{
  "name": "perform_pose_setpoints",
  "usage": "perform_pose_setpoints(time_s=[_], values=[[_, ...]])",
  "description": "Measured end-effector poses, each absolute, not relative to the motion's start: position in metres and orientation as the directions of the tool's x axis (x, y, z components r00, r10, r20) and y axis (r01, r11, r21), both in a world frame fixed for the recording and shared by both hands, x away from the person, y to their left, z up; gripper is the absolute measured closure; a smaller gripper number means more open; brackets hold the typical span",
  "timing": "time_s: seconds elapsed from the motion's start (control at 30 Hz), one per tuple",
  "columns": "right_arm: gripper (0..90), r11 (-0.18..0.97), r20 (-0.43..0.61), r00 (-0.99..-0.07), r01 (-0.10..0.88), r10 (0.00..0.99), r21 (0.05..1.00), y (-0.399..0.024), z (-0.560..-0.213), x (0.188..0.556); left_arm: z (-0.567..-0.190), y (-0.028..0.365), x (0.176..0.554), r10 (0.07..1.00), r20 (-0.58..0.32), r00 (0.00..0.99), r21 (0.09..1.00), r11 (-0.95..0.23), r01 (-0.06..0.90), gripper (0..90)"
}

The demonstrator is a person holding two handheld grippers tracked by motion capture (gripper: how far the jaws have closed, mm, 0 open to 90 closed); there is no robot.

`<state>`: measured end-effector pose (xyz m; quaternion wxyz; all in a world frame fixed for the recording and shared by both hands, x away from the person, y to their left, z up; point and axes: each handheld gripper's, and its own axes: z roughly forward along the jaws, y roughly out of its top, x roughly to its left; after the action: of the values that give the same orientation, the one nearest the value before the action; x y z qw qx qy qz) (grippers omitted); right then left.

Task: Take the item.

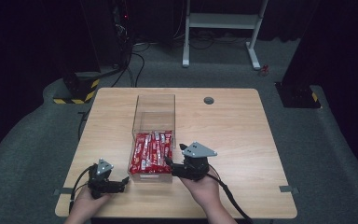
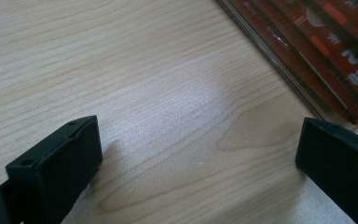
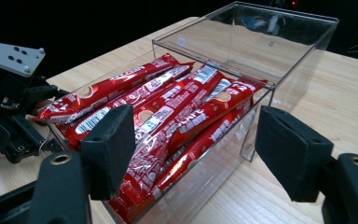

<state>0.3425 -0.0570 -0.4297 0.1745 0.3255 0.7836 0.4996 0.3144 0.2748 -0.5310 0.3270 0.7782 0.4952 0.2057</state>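
The right gripper (image 3: 193,154) is hovering unclenched, grasping nothing, jaws straddling the clear box's (image 3: 265,100) near corner, red snack packets (image 3: 182,109) piled just ahead inside. Closing here risks clamping the wall, shoving the box.

Dim room, lit mainly over the wooden table (image 1: 233,126).
Grey carpet floor (image 1: 335,154); white metal frame (image 1: 223,23) behind; black stands with hazard-striped bases (image 1: 77,91); cables (image 1: 137,60) trailing.

High overhead; two close, box (image 1: 153,140) shared.
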Motion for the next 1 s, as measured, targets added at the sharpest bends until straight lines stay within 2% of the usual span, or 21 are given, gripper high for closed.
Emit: perform_pose_setpoints(time_s=[0.47, 0.6, 0.8, 1.0], values=[[33.0, 0.307, 0.077, -0.753, 0.356, 0.653, 0.882, -0.042, -0.441, 0.343, -0.531, 0.278, 0.309, 0.907, -0.001, 0.422, 0.713, -0.295, 0.636, 0.6], [37.3, 0.311, 0.078, -0.749, 0.364, 0.658, 0.878, -0.041, -0.444, 0.344, -0.531, 0.278, 0.309, 0.906, -0.001, 0.422, 0.713, -0.295, 0.636, 0.6], [59.4, 0.278, 0.085, -0.731, 0.362, 0.678, 0.89, -0.044, -0.446, 0.344, -0.531, 0.278, 0.309, 0.906, -0.002, 0.422, 0.713, -0.295, 0.636, 0.6], [65.2, 0.286, 0.083, -0.738, 0.36, 0.67, 0.888, -0.042, -0.449, 0.343, -0.531, 0.278, 0.308, 0.906, -0.001, 0.423, 0.713, -0.296, 0.636, 0.6]])
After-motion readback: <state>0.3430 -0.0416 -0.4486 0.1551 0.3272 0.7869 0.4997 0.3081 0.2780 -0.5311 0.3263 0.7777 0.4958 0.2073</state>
